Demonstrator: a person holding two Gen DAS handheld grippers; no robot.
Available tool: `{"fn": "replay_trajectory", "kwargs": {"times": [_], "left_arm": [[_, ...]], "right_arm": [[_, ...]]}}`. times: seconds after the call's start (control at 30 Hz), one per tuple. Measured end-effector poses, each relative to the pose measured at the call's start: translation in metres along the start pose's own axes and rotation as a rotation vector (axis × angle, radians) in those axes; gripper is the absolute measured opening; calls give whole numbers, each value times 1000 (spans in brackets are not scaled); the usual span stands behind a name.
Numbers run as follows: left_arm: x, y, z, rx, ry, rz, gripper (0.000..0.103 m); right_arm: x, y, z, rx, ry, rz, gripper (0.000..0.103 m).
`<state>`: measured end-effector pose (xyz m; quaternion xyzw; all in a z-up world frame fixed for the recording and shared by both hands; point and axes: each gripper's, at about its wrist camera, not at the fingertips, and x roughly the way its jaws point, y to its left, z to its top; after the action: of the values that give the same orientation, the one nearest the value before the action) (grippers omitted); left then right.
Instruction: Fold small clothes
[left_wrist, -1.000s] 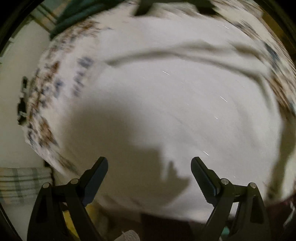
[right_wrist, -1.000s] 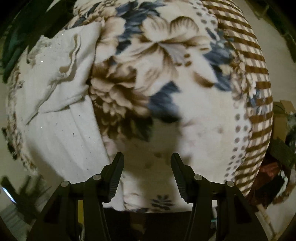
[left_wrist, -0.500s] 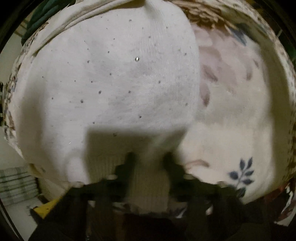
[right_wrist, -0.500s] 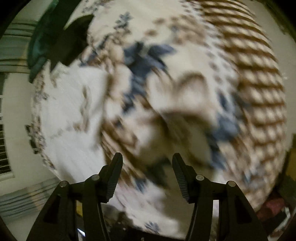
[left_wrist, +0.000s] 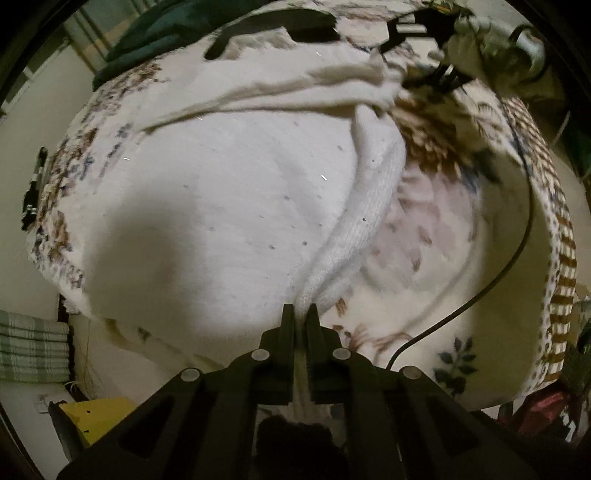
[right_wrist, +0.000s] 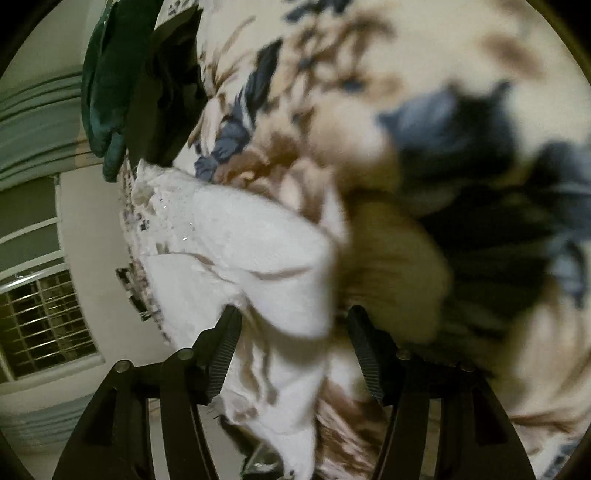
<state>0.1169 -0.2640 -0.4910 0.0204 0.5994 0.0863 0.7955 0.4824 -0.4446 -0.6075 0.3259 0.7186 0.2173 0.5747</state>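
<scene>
A white knit garment (left_wrist: 229, 206) lies spread on a floral blanket (left_wrist: 436, 236). My left gripper (left_wrist: 300, 314) is shut on the garment's ribbed edge and holds a raised strip of it. In the right wrist view the same white garment (right_wrist: 251, 254) lies bunched at left of centre, and my right gripper (right_wrist: 293, 325) is open with a corner of the cloth between its fingers. That view is blurred. The right gripper also shows in the left wrist view (left_wrist: 439, 79) at the garment's far corner.
The floral blanket (right_wrist: 424, 92) has a brown striped border (left_wrist: 557, 258). Dark green clothes (right_wrist: 110, 85) lie at its far edge. A black cable (left_wrist: 509, 254) runs across the blanket. A yellow object (left_wrist: 96, 417) and a green checked cloth (left_wrist: 29, 350) lie below left.
My left gripper went from open to shut on the garment's edge and has lifted it. My right gripper has swung over to the garment's far corner and stays open.
</scene>
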Motion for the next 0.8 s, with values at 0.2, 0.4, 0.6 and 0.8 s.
{"fn": "replay_trajectory", "kwargs": {"times": [0.2, 0.4, 0.6, 0.8], "left_arm": [[-31, 11, -12, -71, -33, 3, 2], [-42, 53, -2, -171, -66, -24, 2], [-42, 132, 4, -320, -58, -70, 2], [-30, 229, 6, -489, -58, -122, 2]], "right_arm": [[27, 22, 0, 2, 19, 13, 25], [7, 78, -13, -63, -29, -105, 15], [5, 176, -23, -141, -53, -203, 13], [79, 299, -37, -226, -49, -314, 13]]}}
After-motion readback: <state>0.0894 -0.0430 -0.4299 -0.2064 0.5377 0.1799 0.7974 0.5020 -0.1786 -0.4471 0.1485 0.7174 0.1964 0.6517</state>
